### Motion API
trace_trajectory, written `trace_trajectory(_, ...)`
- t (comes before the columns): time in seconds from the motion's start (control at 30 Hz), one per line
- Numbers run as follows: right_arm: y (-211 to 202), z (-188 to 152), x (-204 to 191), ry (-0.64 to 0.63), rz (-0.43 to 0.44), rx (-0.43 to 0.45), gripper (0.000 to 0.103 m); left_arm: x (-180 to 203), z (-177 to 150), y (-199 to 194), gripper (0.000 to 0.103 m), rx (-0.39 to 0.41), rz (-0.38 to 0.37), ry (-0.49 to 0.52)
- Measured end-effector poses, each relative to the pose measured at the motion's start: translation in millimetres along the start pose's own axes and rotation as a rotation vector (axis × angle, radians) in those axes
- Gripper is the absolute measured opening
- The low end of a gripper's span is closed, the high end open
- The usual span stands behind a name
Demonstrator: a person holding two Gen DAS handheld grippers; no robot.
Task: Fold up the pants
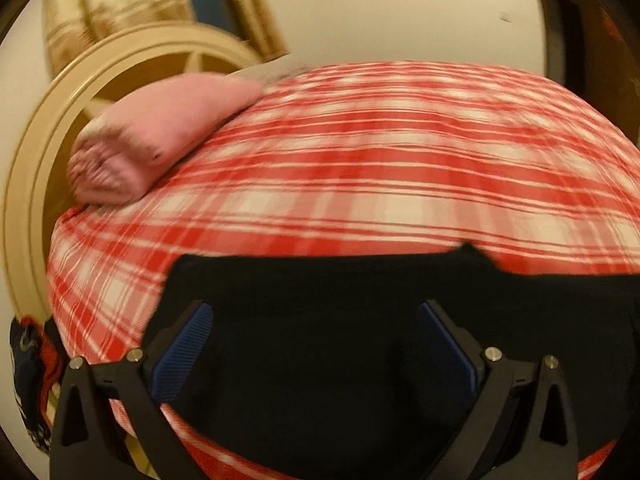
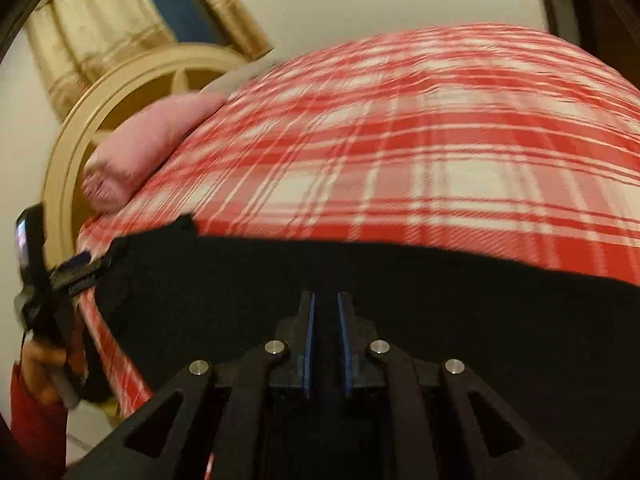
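Left tongs (image 1: 312, 344) hang wide open over the black pants (image 1: 320, 300); right tongs (image 2: 325, 344) look nearly closed, apparently pinching a fold of them. Pants lie at the near edge of the plaid tabletop (image 1: 360, 160). I judge folding barely begun. Only the right view shows the left tongs from outside, at the pants' corner; a pink bundle (image 1: 152, 140) sits well apart.

L tool (image 1: 316, 344) wide apart, R tool (image 2: 325, 344) (nearly) closed

The pants (image 1: 320, 320) lie at the bedspread's (image 1: 360, 160) near edge, a folded cloth (image 1: 160, 140) far left.
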State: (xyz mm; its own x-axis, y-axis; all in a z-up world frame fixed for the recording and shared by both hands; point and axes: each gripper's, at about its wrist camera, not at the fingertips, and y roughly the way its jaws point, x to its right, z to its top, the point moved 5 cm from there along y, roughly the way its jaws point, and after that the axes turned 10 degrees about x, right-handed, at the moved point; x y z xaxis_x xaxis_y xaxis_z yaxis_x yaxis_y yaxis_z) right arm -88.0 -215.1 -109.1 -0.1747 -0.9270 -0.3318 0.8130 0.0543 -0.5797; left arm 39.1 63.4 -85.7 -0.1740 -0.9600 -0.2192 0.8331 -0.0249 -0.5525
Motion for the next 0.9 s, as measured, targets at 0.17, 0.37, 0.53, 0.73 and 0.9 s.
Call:
trace_trajectory(0.17,-57.6,25.1,36.4,0.093,-0.033,0.166,0.012,60.6,5.4,-17.4,0.103,0.011,-0.119,0.052)
trace_trajectory(0.37,-163.9,27.8,139.8,0.293,-0.244,0.342,0.059,118.9,-7.5,-27.6,0.103,0.0,-0.252,0.127)
trace_trajectory(0.53,-249.6,1.3,241.3,0.451,-0.541,0.412,0.063,142.3,-19.0,-28.2,0.103,-0.031,-0.273,0.163)
trace_trajectory(0.73,-250.2,-17.2,285.3,0.504,-0.575,0.331,0.063,148.1,-21.3,-28.4,0.103,-0.039,-0.261,0.147)
trace_trajectory(0.9,-224.0,-32.4,295.1,0.507,-0.562,0.218,0.063,147.6,-23.0,-27.0,0.103,-0.055,-0.263,0.127)
